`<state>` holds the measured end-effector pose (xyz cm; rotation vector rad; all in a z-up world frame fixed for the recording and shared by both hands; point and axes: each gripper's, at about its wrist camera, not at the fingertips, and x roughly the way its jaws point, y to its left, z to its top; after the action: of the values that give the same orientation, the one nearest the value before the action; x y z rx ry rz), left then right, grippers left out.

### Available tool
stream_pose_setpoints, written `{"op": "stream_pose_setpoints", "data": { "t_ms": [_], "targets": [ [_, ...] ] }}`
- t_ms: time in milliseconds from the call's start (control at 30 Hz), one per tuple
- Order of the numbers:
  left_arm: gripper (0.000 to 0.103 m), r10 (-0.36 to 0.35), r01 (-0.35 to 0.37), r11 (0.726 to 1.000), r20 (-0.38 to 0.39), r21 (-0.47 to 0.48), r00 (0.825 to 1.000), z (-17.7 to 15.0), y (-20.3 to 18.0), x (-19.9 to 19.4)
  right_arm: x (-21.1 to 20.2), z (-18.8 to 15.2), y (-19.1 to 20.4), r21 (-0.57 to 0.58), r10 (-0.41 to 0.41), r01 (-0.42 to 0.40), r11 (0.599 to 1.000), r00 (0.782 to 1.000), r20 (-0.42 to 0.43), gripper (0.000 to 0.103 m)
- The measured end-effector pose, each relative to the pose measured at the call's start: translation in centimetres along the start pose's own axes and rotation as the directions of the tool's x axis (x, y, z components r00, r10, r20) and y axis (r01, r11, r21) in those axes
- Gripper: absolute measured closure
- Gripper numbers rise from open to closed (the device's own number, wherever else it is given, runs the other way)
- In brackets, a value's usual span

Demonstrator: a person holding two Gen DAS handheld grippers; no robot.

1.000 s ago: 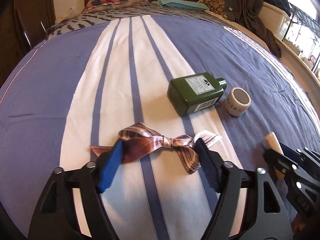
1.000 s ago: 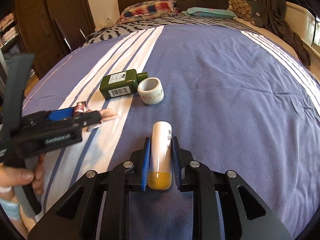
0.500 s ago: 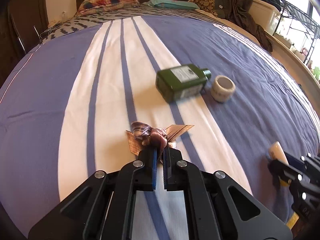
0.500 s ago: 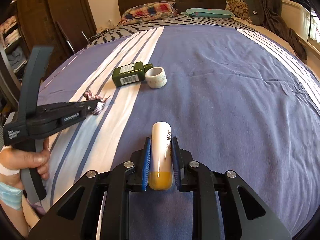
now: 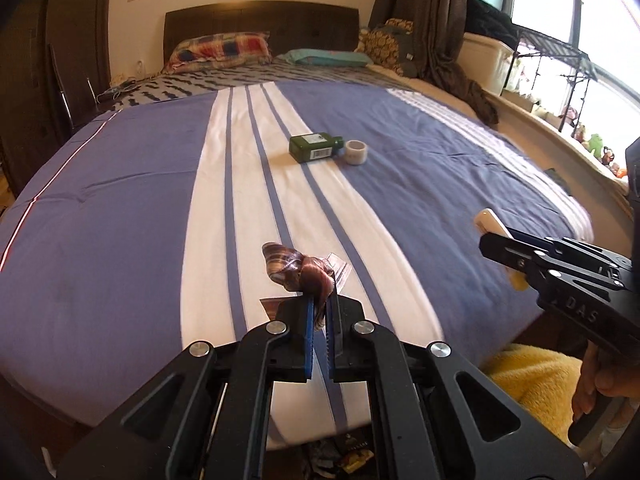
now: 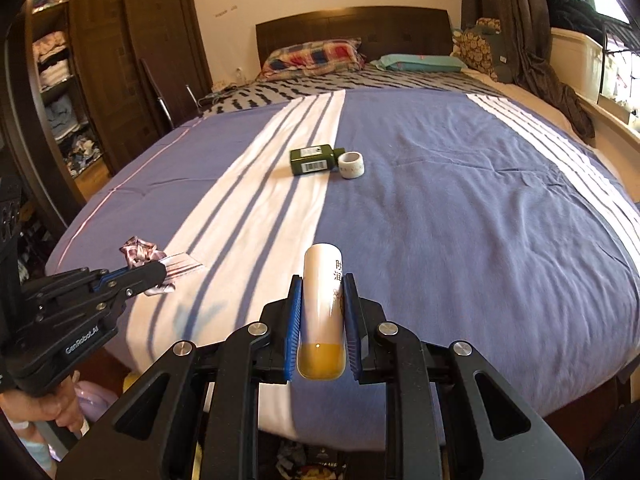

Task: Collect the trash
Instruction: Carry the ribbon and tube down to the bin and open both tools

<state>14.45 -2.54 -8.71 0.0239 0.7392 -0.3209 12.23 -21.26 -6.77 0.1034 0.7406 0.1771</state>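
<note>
**Both claws loaded, two pieces left on the bed**

On the left, the left gripper is pinched tight on a crumpled striped ribbon bow, its loops bunched above the blue pads and clear of the bedspread. It hangs over the foot edge of the bed, just left of the white stripe band. That reads as a carry posture: the scrap is held up so it will not drag on the cloth.

Further right, the right gripper has its jaws clamped round a white tube with a yellow end, lying lengthwise between the pads, white tip pointing up the bed. Gripped across its narrow body, it should not roll out. It too sits above the foot edge.

Toward the middle of the bed, well apart from both claws, a dark green bottle lies on its side on the stripes, with a small white roll touching or just beside its cap end. Those look like the next pieces to fetch. No bin is clearly visible.
</note>
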Motion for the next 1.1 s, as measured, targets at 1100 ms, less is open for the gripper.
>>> {"op": "stream_pose_setpoints", "data": {
  "t_ms": [1100],
  "targets": [
    [0.100, -0.122, 0.100, 0.992, -0.478, -0.071, 0.870, -23.2, -2.2, 8.4, 6.8, -20.6, 0.9, 0.071, 0.067, -0.038, 0.997, 0.882, -0.467, 0.082]
  ]
}}
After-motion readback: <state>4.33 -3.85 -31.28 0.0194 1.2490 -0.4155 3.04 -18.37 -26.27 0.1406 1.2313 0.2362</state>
